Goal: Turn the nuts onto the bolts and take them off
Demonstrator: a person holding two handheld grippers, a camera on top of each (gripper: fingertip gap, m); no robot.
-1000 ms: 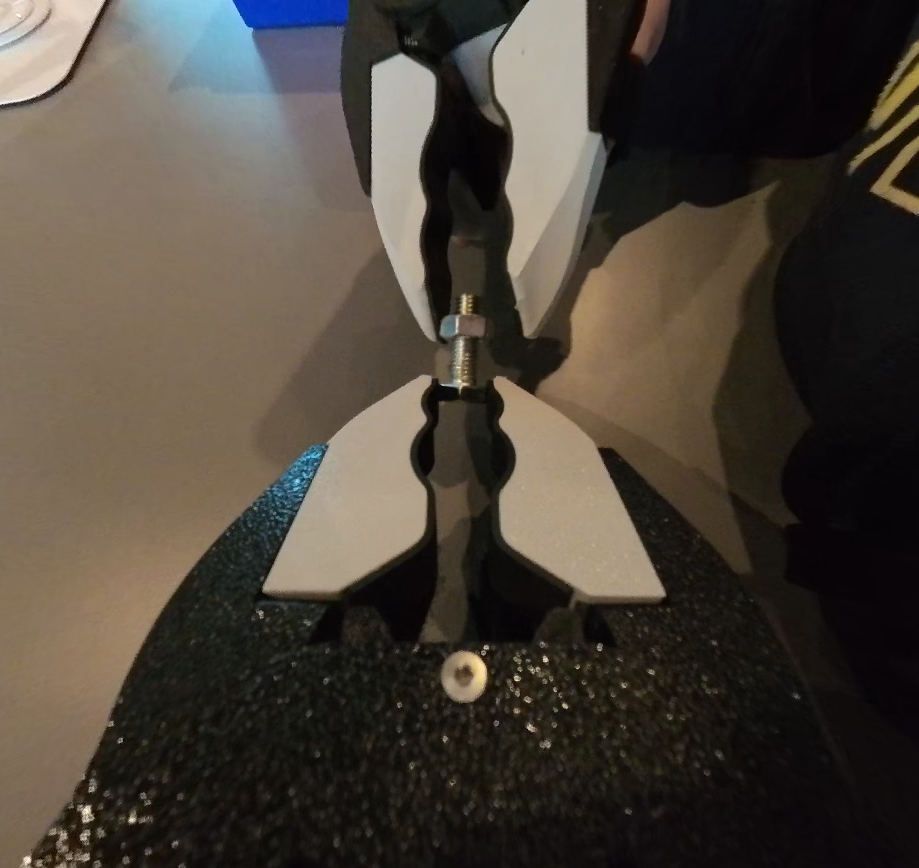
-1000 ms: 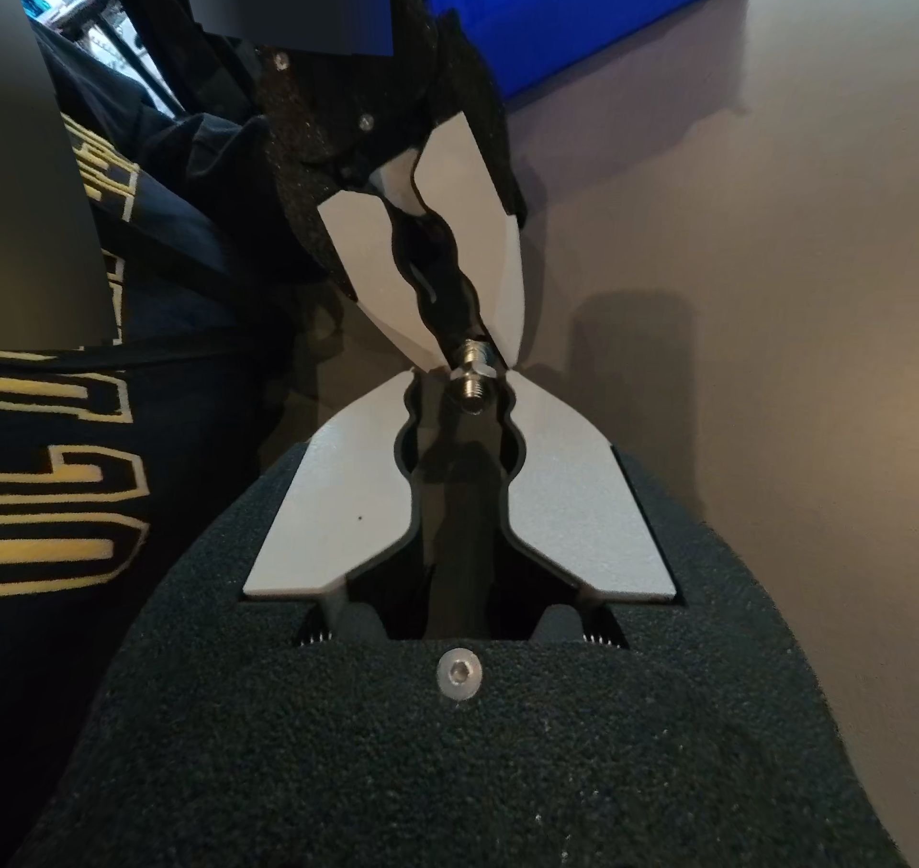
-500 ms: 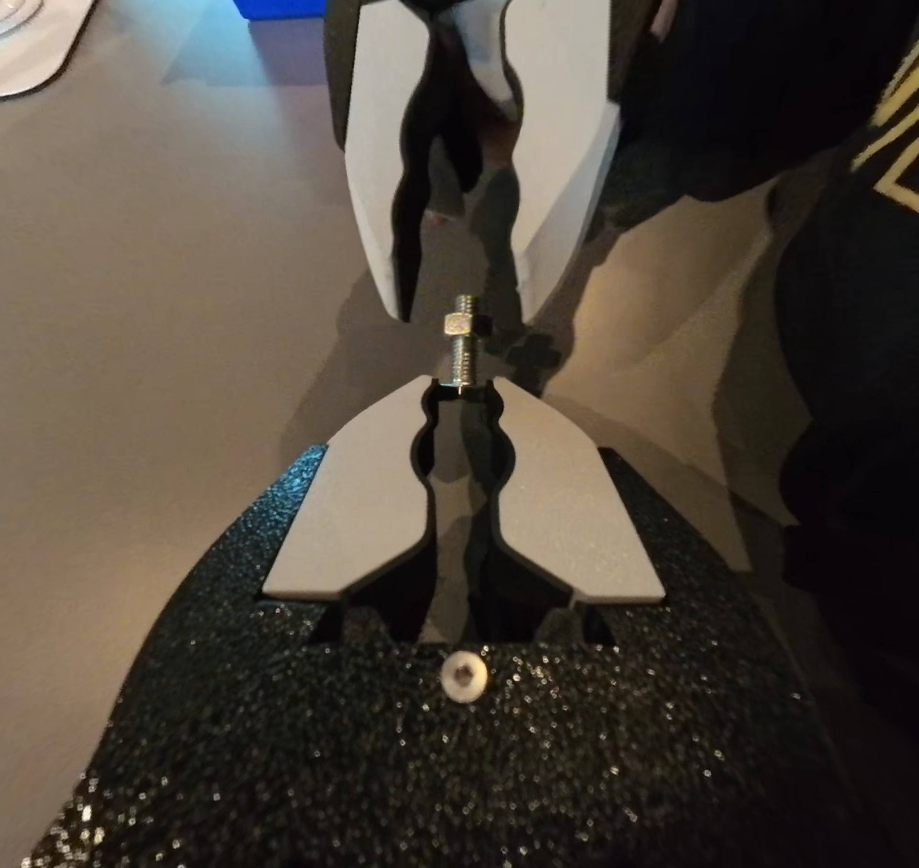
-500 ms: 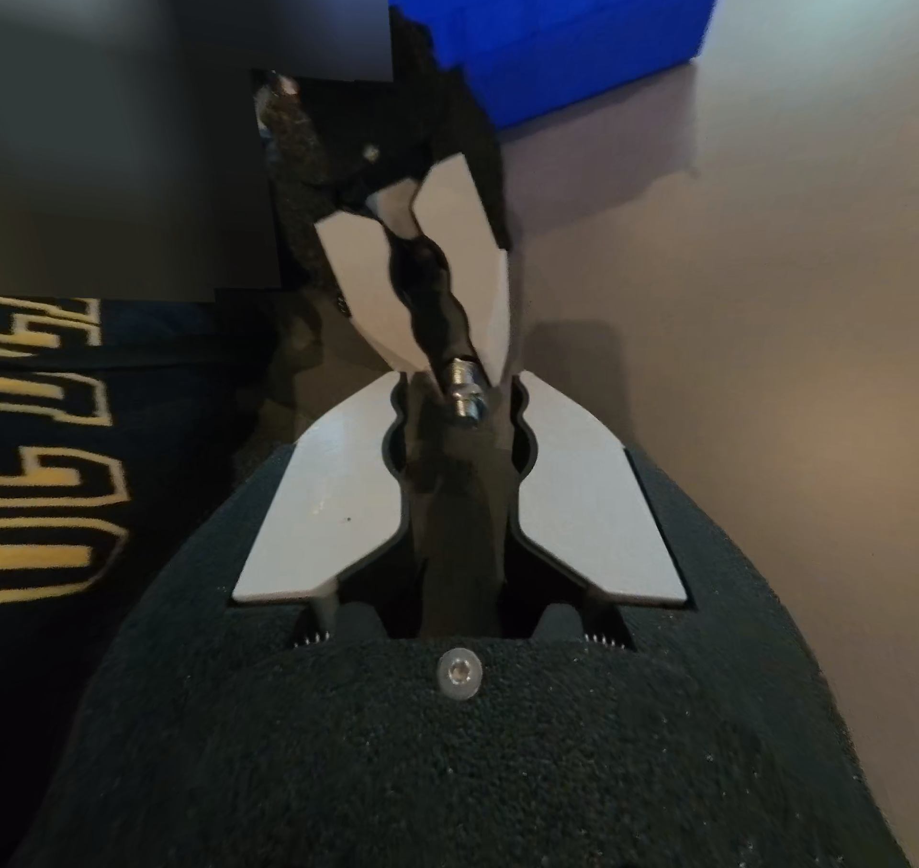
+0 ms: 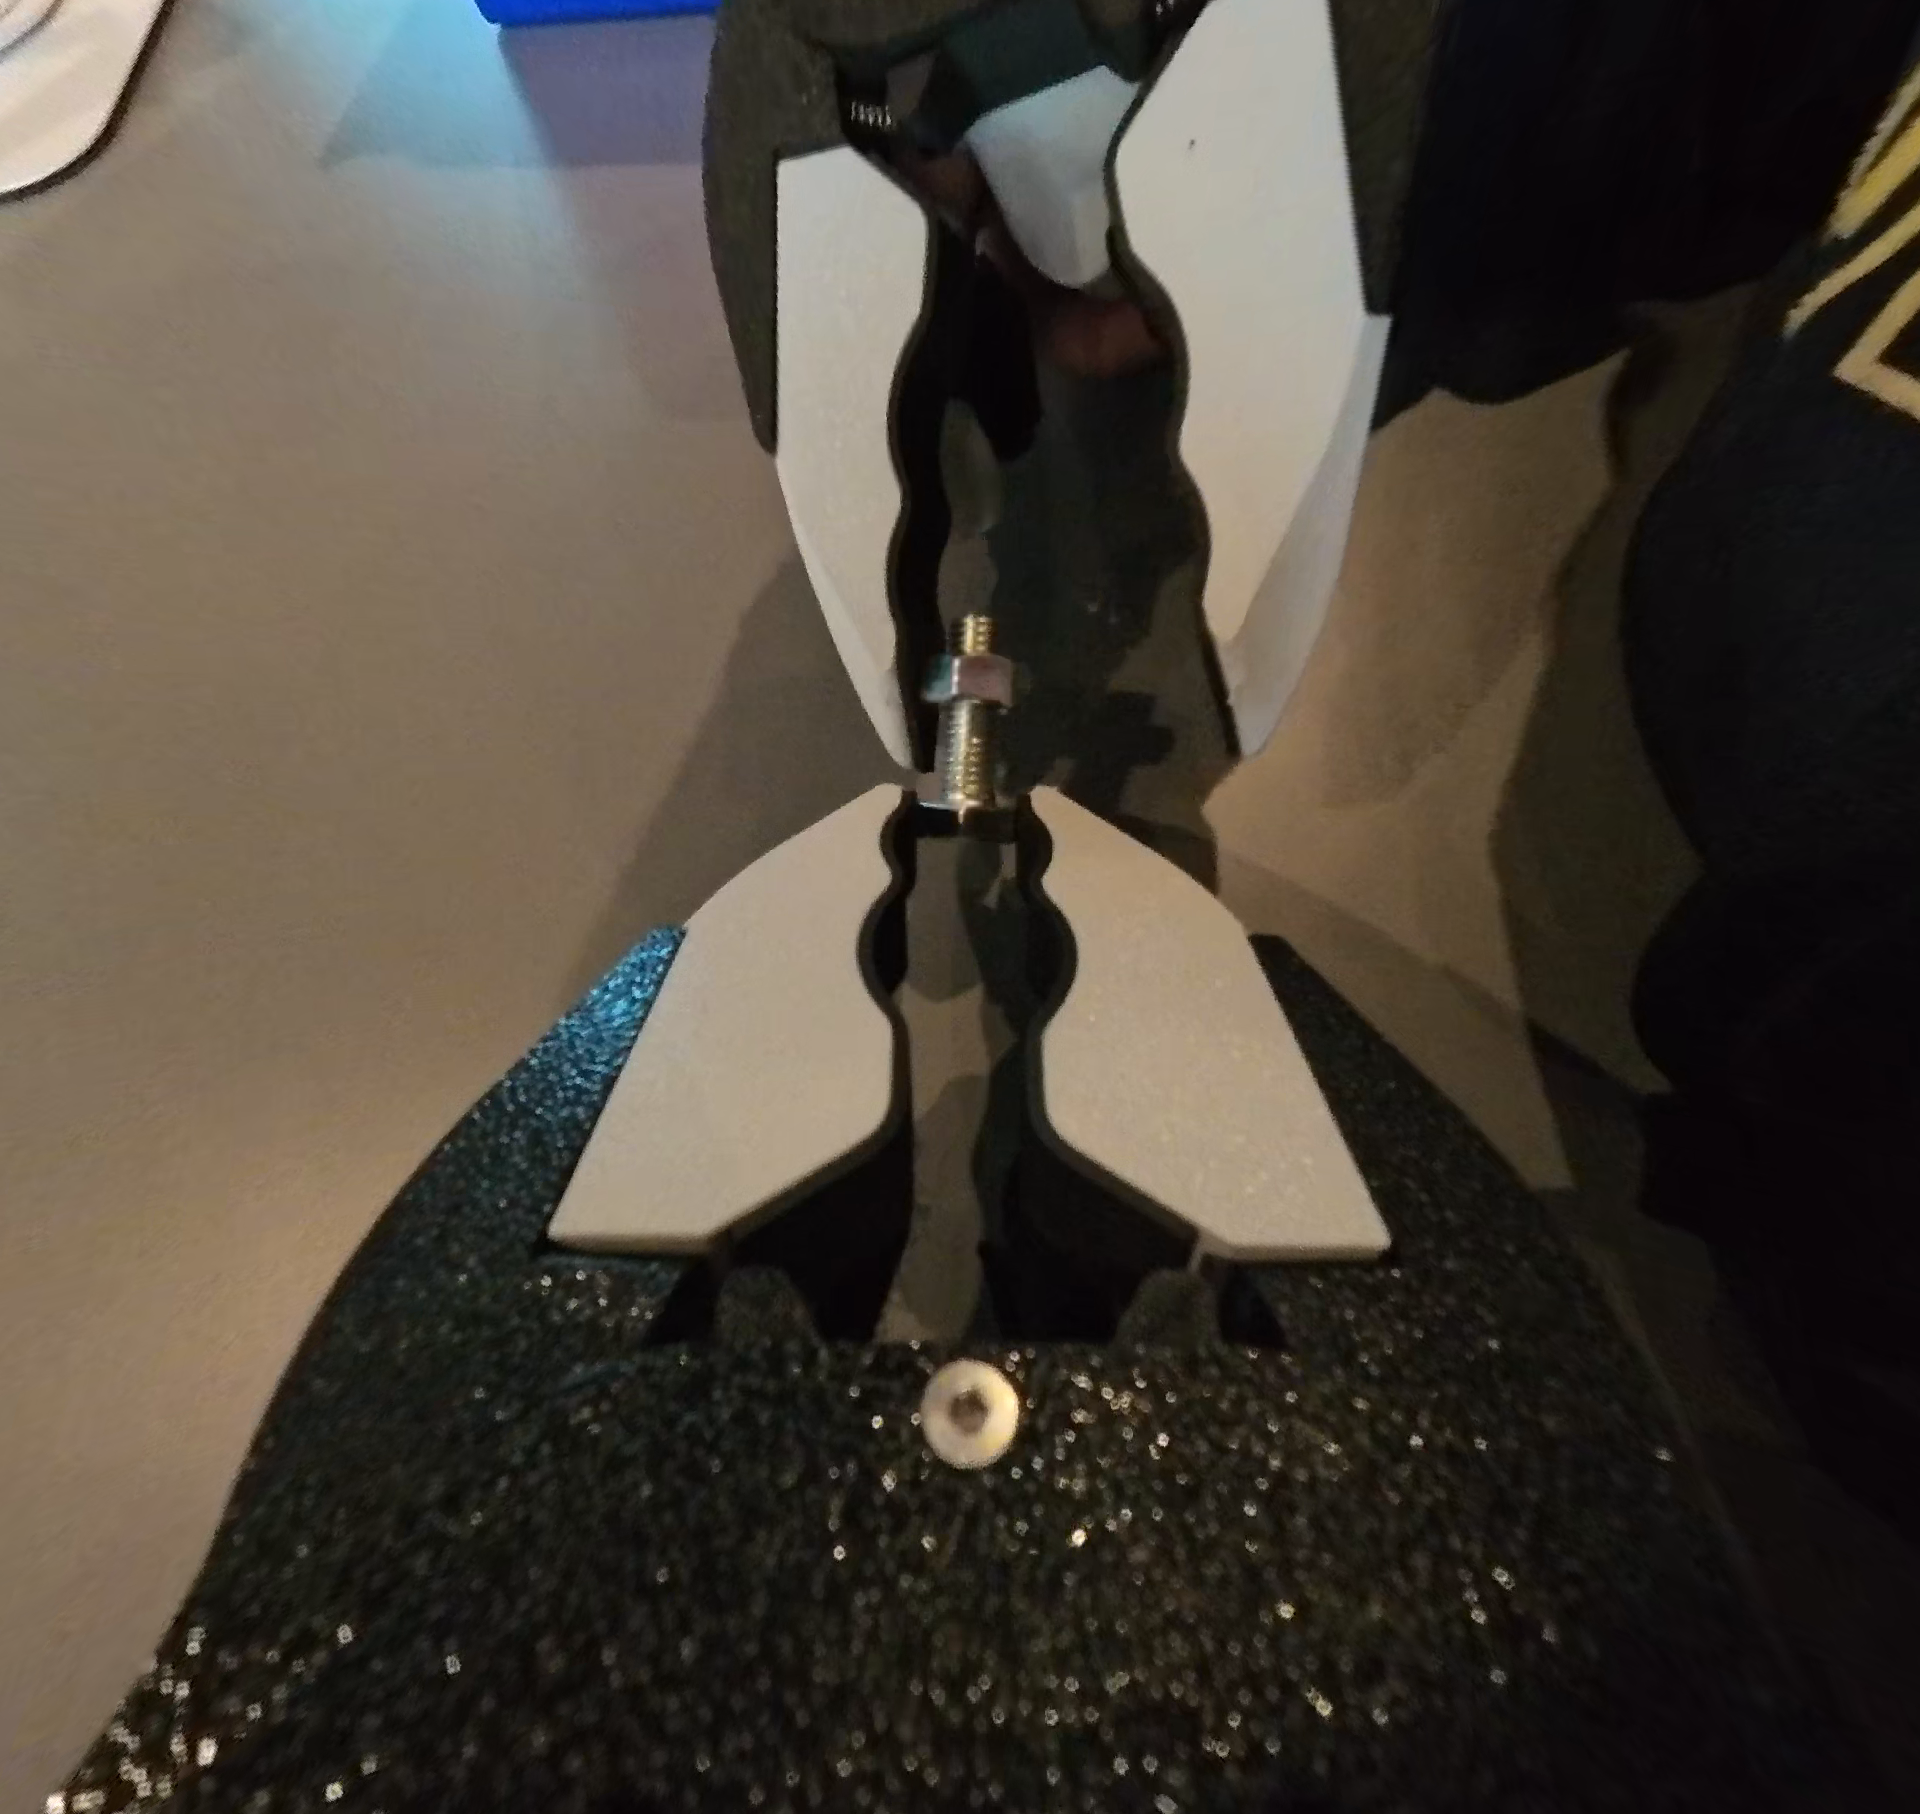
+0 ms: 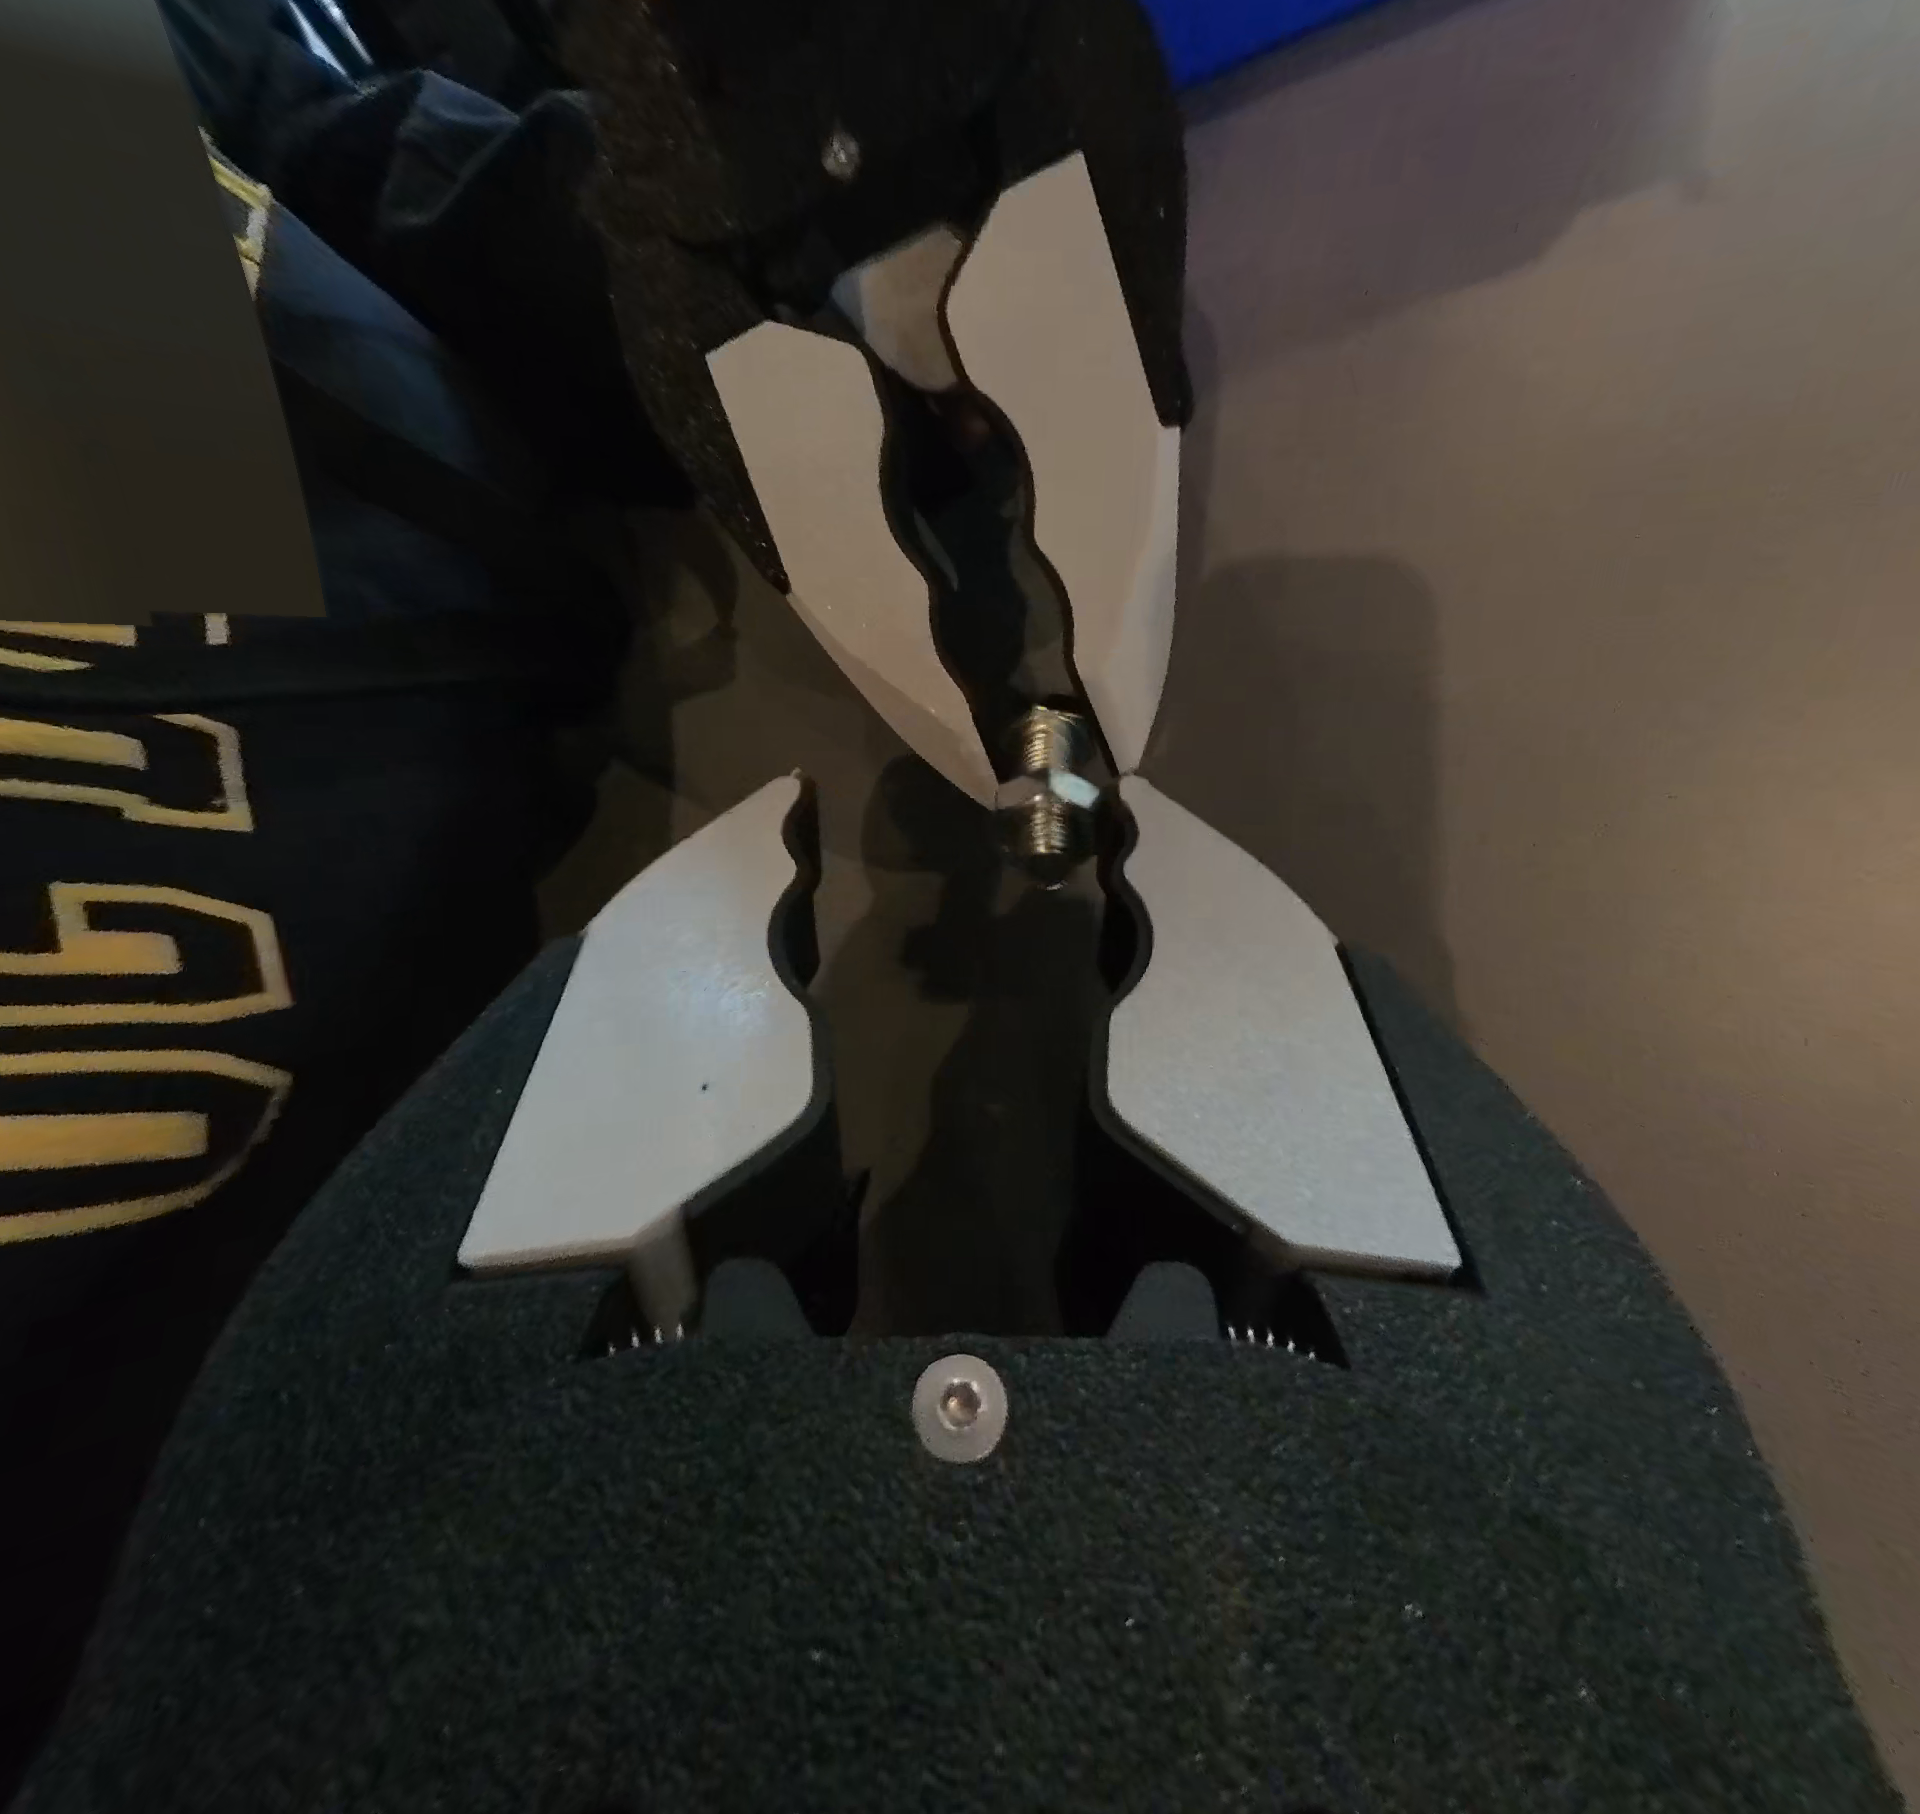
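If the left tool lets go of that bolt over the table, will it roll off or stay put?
The bolt looks like rigid metal with a round threaded shank, so it probably rolls. The six-sided nut on it and the head in the left tool likely stop it soon. The table looks smooth, so expect some sliding.

The nut (image 5: 968,676) sits on the bolt (image 5: 964,746), between both claws.

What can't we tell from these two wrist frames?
- Left wrist view: bolt head, hidden between the left claw tips.
- Both views: whether the open right claw touches the nut; one tip sits close.
- Left wrist view: white tray contents, cut by the frame edge.
- Both views: thread turns left, too small.
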